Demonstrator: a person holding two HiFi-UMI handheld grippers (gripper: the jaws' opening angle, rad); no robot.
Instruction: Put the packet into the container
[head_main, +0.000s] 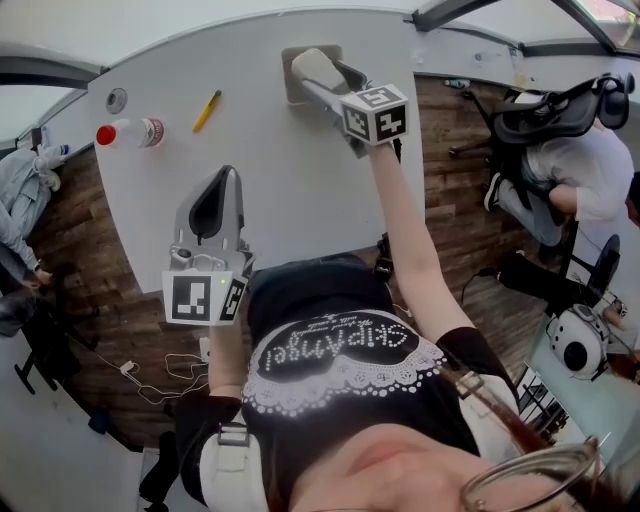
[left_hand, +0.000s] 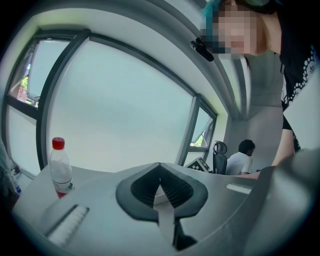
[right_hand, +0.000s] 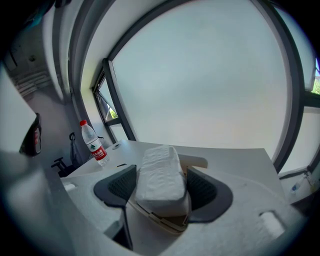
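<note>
**Right gripper view.** My right gripper (right_hand: 161, 169) stands at its widest. Its dark pads (right_hand: 121, 186) sit on either side of the packet (right_hand: 158, 182) without squeezing it.
- The packet is white, soft and oblong. It lies lengthwise in the container (right_hand: 167, 223), a shallow beige tray on the white table (right_hand: 240, 165).
- The container's far rim shows just past the packet's end.
- A bottle (right_hand: 93, 143) with a red cap and red label stands upright, well left of the container and farther off.
- A big window fills the background.

**Left gripper view.** My left gripper (left_hand: 159, 166) is closed and empty.
- The pad tips meet, and only pale table shows through the gap behind them.
- The bottle stands upright at the left.
- The marker cube (left_hand: 200, 164) of my right gripper shows just over the jaws to the right.
- Past the cube, a seated person (left_hand: 243, 159) has their back to me.

**Head view.** The container sits near the table's far edge.
- My right arm is stretched out to it, with the gripper's jaws over the tray. From up here the gripper hides most of the packet.
- My left gripper is well short of the container, nearer me and to its left, over the near part of the table.
- A yellow pen (head_main: 206, 110) lies left of the container.
- The bottle is farther left again.
- A round grey port (head_main: 117, 100) is set in the tabletop, just beyond the bottle.
- The seated person is well to the right of the container, off the table.
</note>
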